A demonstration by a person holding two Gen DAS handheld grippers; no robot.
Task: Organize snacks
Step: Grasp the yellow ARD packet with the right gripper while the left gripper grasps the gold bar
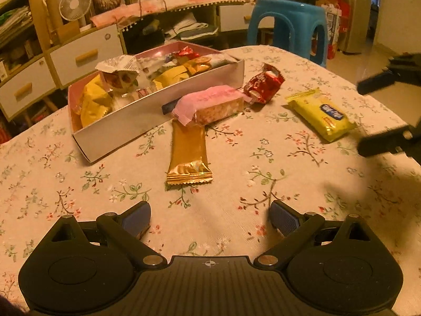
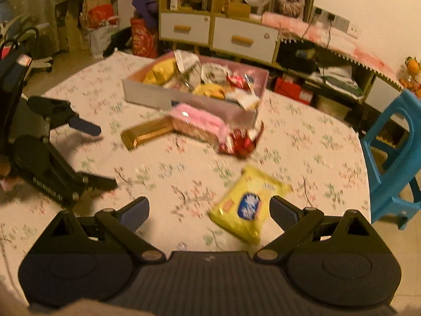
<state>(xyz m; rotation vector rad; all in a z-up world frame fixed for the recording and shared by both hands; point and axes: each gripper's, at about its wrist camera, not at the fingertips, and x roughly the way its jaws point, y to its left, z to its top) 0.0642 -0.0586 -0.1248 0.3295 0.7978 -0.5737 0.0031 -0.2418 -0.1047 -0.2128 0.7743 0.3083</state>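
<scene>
A pink-lined box holding several snacks sits on the floral tablecloth. Beside it lie a gold bar packet, a pink-wrapped biscuit pack, a red candy packet and a yellow packet. My left gripper hangs open just short of the gold bar, empty. My right gripper is open low over the table, the yellow packet just ahead near its right finger.
A blue plastic stool stands by the table's far edge. Cabinets with white drawers, small fans and cluttered shelves line the wall behind. The round table edge falls off close to the yellow packet.
</scene>
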